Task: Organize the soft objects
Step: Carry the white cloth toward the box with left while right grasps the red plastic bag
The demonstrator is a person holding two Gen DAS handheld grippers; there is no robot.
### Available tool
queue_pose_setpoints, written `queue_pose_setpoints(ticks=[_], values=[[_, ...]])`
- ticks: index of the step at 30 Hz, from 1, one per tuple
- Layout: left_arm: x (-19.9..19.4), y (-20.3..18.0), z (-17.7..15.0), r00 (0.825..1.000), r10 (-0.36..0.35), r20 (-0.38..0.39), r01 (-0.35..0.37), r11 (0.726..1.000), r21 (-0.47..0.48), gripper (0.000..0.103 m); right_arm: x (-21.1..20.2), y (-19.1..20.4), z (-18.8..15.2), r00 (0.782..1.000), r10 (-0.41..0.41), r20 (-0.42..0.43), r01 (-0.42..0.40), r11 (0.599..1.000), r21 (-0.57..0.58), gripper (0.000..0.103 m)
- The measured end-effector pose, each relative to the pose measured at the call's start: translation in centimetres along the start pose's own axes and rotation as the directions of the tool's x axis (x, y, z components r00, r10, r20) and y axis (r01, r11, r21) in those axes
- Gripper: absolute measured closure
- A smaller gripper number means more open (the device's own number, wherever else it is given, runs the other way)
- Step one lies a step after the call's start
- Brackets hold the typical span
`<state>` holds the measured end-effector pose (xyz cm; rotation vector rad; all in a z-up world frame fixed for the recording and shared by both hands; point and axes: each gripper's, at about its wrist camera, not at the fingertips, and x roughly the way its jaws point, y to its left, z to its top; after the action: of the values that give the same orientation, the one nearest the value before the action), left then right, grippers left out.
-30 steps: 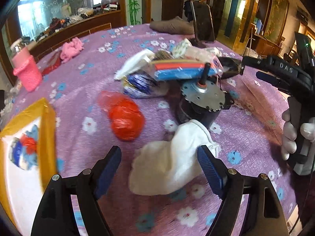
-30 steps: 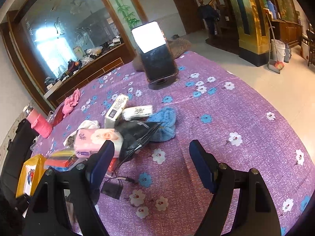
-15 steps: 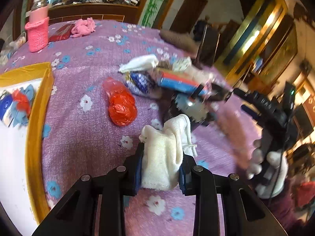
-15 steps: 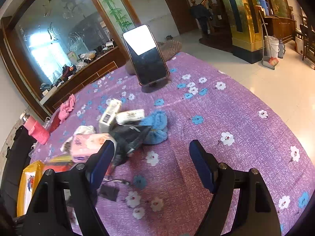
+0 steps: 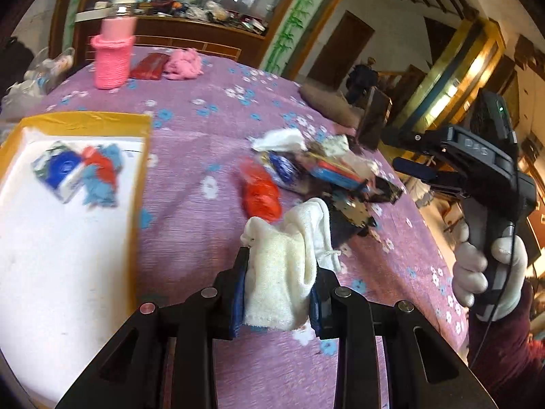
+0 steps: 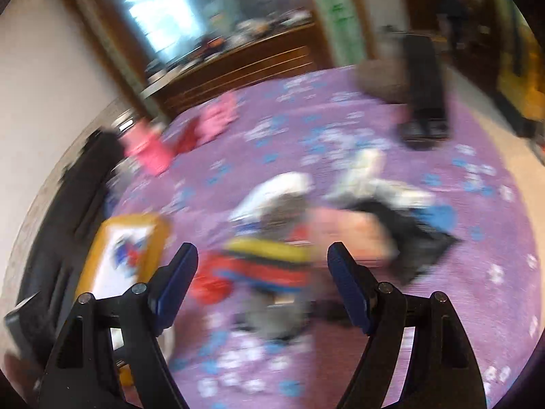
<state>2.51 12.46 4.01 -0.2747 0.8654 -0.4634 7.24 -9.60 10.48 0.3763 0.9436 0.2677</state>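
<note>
My left gripper (image 5: 277, 289) is shut on a cream-white sock (image 5: 286, 266) and holds it above the purple flowered tablecloth (image 5: 211, 122). A yellow-rimmed white tray (image 5: 61, 238) lies to the left with small blue and red soft items (image 5: 81, 173) in it. My right gripper (image 6: 262, 279) is open and empty, above a pile of mixed items (image 6: 272, 262); its view is blurred. It also shows at the right of the left wrist view (image 5: 425, 163), held by a gloved hand.
The pile in the table's middle holds a red bag (image 5: 260, 192), a white cloth (image 5: 279, 139) and a blue-red pack (image 5: 337, 173). A pink knitted bottle cover (image 5: 112, 58) and a pink cloth (image 5: 184, 64) stand at the far side. A phone on a stand (image 6: 425, 92) is at the back right.
My left gripper closed on the white sock, lifted it and swung left toward the tray. My right gripper swung left over the pile, blurring its view.
</note>
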Motion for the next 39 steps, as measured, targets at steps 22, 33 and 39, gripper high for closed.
queue_pose_setpoints(ticks=[22, 33, 39], values=[[-8.9, 10.0, -2.2, 0.983, 0.111, 0.147, -0.079, 0.974, -0.213, 0.075, 14.8, 11.0, -5.7, 0.878, -0.451, -0.157, 0.340, 0.821, -0.460, 0.071], [-11.7, 15.0, 1.3, 0.971, 0.218, 0.103, -0.186, 0.948, -0.258, 0.075, 9.3, 14.5, -4.0, 0.971, -0.217, -0.096, 0.166, 0.910, -0.380, 0.075], [-8.8, 18.1, 5.9, 0.960, 0.280, 0.024, -0.263, 0.923, -0.281, 0.075, 10.8, 19.8, -4.4, 0.982, -0.017, -0.189, -0.055, 0.927, -0.370, 0.074]])
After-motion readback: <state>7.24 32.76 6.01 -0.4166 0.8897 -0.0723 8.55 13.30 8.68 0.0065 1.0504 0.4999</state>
